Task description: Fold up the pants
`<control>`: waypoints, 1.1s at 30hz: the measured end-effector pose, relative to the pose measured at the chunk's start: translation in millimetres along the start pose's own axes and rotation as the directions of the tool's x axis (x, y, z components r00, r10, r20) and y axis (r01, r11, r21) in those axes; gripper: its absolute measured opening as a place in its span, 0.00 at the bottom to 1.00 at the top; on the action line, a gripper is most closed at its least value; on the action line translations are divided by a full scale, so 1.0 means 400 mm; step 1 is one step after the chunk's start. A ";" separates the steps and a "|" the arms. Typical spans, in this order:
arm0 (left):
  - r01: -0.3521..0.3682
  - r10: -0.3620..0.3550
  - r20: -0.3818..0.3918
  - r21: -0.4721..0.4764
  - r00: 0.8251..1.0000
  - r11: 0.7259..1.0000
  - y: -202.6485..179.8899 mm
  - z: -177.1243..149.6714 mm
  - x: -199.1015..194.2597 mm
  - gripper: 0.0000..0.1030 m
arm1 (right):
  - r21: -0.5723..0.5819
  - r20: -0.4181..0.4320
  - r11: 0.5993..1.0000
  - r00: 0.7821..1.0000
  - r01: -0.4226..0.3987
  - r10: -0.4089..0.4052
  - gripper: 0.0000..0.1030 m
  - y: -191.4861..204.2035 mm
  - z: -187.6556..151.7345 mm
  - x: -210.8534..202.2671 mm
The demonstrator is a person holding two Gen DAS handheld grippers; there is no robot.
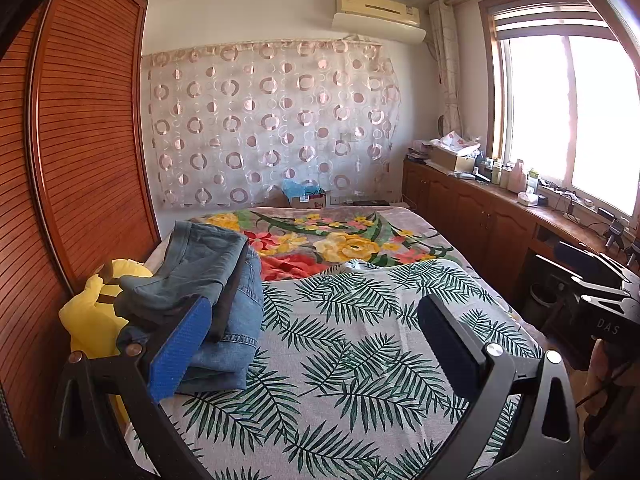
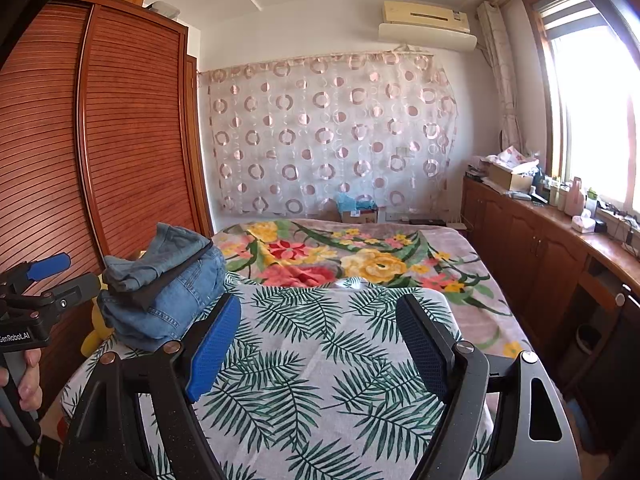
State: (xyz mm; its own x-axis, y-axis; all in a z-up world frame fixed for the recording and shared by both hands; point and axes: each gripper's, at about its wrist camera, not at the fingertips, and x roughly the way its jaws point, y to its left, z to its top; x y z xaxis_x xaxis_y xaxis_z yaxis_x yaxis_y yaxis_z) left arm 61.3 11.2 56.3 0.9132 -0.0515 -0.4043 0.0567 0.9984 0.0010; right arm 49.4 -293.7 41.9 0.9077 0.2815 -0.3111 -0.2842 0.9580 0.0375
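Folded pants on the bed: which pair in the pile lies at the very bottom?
The brighter blue jeans lie lowest, under a dark pair and the faded grey-blue pair on top.

A leaf-print sheet covers a floral blanket; a louvred wardrobe stands beside the bed.

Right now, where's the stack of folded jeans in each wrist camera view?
Left wrist: the stack of folded jeans sits lower left, behind the gripper's blue pad.
Right wrist: the stack of folded jeans sits left of centre, on the leaf-print sheet's left edge.
Shared landmark: the air conditioner high on the far wall.
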 end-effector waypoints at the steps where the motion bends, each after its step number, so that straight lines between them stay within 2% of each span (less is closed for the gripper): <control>1: 0.000 0.000 0.000 -0.001 1.000 1.000 -0.001 0.000 0.000 1.00 | -0.001 0.000 1.000 1.000 -0.001 0.001 0.79 0.000 0.000 0.000; 33: 0.000 0.000 0.000 0.001 1.000 1.000 -0.003 -0.001 0.000 1.00 | -0.002 0.002 1.000 1.000 -0.003 0.003 0.79 -0.004 -0.006 -0.004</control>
State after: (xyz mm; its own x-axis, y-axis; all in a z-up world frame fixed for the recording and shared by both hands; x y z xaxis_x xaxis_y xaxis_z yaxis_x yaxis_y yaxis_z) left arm 61.0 10.1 56.1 0.9133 -0.0511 -0.4041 0.0567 0.9984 0.0019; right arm 47.6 -295.6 40.1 0.9072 0.2848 -0.3095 -0.2879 0.9570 0.0370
